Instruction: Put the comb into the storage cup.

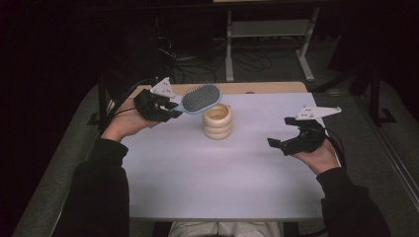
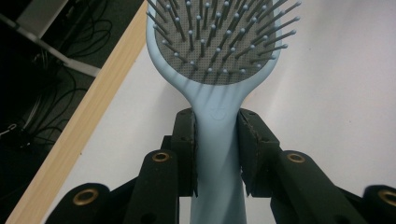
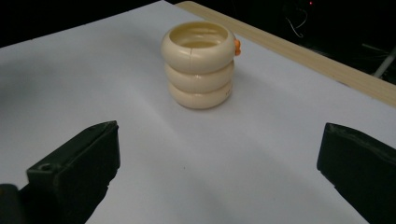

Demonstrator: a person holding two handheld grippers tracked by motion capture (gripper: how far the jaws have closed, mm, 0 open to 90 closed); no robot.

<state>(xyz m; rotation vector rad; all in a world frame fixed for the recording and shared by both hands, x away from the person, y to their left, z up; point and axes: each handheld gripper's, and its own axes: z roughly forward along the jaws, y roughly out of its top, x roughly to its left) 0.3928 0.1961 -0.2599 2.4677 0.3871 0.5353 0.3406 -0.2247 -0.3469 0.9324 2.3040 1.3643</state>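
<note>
Blue hairbrush handle end cut off, jaws gripping

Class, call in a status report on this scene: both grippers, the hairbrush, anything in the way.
Left gripper shut on hairbrush handle, brush raised beside cream cup. Right gripper open, nothing between its jaws. White table bare between them.

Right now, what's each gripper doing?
Left gripper: closed on the blue hairbrush handle.
Right gripper: open, holding nothing.
</note>
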